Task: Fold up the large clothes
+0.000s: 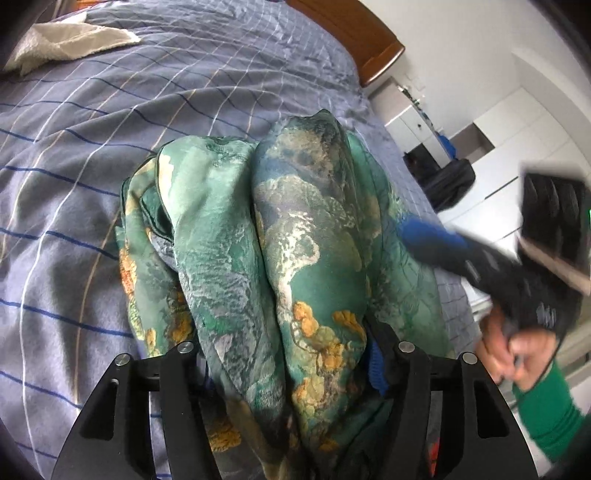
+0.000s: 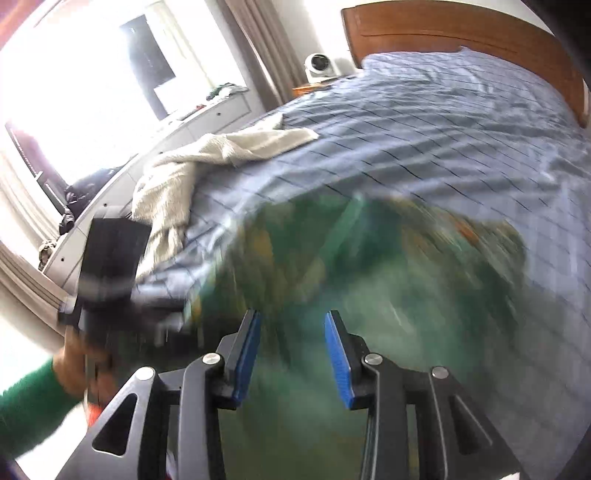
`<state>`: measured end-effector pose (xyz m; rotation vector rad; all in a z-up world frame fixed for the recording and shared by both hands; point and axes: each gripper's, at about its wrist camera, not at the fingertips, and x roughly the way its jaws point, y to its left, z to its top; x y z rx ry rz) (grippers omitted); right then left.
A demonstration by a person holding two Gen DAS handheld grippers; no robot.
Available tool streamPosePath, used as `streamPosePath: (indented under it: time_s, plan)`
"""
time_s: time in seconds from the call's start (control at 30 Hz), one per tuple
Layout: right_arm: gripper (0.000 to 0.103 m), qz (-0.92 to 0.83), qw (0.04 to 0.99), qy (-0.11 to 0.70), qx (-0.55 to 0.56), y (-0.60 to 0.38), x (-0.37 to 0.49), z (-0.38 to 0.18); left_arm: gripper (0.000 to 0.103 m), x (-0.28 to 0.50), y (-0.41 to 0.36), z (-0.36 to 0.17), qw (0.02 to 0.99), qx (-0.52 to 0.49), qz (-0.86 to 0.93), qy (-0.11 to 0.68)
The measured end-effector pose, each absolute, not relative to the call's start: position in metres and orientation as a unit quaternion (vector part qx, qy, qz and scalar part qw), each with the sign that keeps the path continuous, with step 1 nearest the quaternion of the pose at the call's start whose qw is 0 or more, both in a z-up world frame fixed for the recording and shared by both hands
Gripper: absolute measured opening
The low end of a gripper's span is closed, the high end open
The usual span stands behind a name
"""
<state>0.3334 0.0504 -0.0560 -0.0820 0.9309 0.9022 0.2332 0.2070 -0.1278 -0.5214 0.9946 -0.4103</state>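
A large green patterned garment (image 1: 266, 236) with orange and cream motifs lies bunched on the blue checked bed. My left gripper (image 1: 291, 369) is buried in the cloth, which drapes over and between its fingers; only one blue pad (image 1: 376, 369) shows. In the left wrist view my right gripper (image 1: 424, 236) comes in blurred from the right and touches the garment's right side. In the right wrist view my right gripper (image 2: 291, 354) is open, its blue pads (image 2: 245, 354) apart just above the blurred green garment (image 2: 369, 280). The left gripper (image 2: 122, 280) appears there at the left.
The blue checked bedcover (image 1: 129, 122) fills the bed. A cream towel (image 2: 207, 155) lies crumpled at the bed's far side. A wooden headboard (image 2: 461, 33) stands at the top. White drawers (image 1: 417, 125) and a dark bag (image 1: 447, 177) stand beside the bed.
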Motion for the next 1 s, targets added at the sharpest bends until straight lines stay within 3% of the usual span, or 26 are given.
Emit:
streamPosePath:
  time_s: [0.27,0.57,0.8,1.0]
  plan:
    - [0.037,0.426,0.730,0.532,-0.061,0.144,0.389,-0.125,0.058,0.237,0.221,-0.159,0.818,-0.263,-0.172,0.482]
    - [0.034,0.436,0.752,0.492,-0.049,0.135,0.385,-0.158,0.056,0.238,0.212,-0.174,0.844,-0.232,-0.166,0.455]
    - [0.035,0.419,0.765,0.484,-0.072,0.142,0.379,-0.147,0.056,0.242,0.211,-0.171,0.842,-0.230,-0.170,0.457]
    - [0.037,0.409,0.778,0.472,-0.067,0.104,0.346,-0.096,0.057,0.247,0.211,-0.170,0.839,-0.232,-0.174,0.461]
